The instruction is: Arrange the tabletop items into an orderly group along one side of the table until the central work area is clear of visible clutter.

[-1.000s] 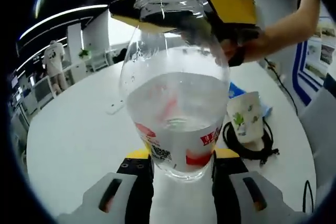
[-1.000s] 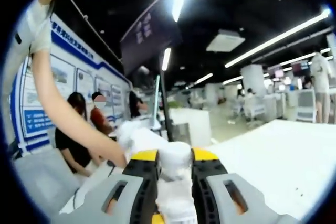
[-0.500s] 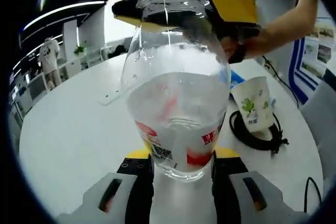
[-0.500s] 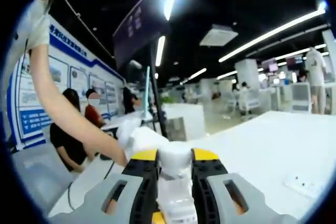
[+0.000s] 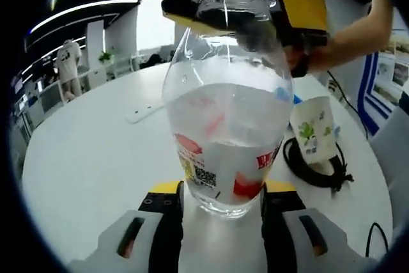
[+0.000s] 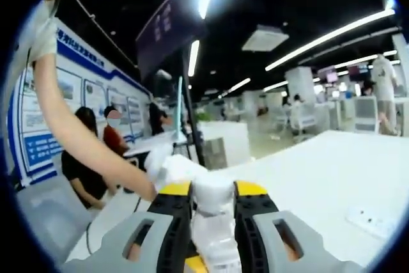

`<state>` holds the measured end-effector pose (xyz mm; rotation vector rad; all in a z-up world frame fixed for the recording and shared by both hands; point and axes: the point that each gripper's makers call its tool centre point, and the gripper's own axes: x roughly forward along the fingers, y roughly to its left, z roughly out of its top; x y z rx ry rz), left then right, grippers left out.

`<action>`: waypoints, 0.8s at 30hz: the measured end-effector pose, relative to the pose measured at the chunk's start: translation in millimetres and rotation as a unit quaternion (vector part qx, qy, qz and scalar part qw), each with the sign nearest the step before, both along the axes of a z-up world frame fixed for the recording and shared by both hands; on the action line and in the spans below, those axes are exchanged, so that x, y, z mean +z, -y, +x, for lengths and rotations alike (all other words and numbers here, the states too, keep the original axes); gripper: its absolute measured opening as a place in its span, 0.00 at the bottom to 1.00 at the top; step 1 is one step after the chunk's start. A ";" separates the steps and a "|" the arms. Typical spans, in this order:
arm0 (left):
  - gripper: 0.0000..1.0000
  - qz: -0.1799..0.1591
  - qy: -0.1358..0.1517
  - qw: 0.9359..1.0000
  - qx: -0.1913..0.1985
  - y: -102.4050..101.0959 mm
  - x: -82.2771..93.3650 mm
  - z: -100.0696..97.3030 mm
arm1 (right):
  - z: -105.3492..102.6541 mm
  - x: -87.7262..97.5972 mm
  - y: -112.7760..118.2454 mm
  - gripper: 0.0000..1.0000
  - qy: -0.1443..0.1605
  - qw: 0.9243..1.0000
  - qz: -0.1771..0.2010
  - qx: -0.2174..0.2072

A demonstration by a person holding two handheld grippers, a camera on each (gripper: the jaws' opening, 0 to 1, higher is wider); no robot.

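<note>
Left gripper view: white table (image 5: 89, 164) spans most of frame. Clear water bottle (image 5: 227, 132), approx half full w/ red-yellow label, sits base-first between left gripper (image 5: 222, 204) jaws, which are closed on its lower body; bottle held off tabletop. Right gripper (image 5: 271, 14) comes in from top right, clamped at bottle neck, person's forearm (image 5: 348, 30) behind it. Right of bottle on table: black coiled cable (image 5: 316, 171) w/ paper cup (image 5: 313, 131) standing inside coil. White power strip (image 5: 144, 113) far left on table.

Right gripper view: right gripper (image 6: 213, 204) jaws narrow, pinching white bottle cap (image 6: 212, 196). Forearm (image 6: 77, 139) at left, table (image 6: 319, 171) at right.
</note>
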<state>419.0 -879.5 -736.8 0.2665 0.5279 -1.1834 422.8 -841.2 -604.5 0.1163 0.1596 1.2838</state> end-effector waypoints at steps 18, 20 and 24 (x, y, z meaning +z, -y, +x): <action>0.41 0.017 0.000 0.999 0.042 -5.5 15.9 -5.2 | -12.4 15.5 20.6 0.31 -0.002 0.999 -0.010 -0.037; 0.39 0.020 0.006 0.998 0.058 -5.1 15.4 -4.5 | -15.2 19.4 25.3 0.31 0.000 0.999 -0.008 -0.046; 0.39 0.015 0.007 0.996 0.088 -4.3 15.1 -3.9 | -24.1 25.1 35.4 0.30 0.000 0.998 -0.004 -0.058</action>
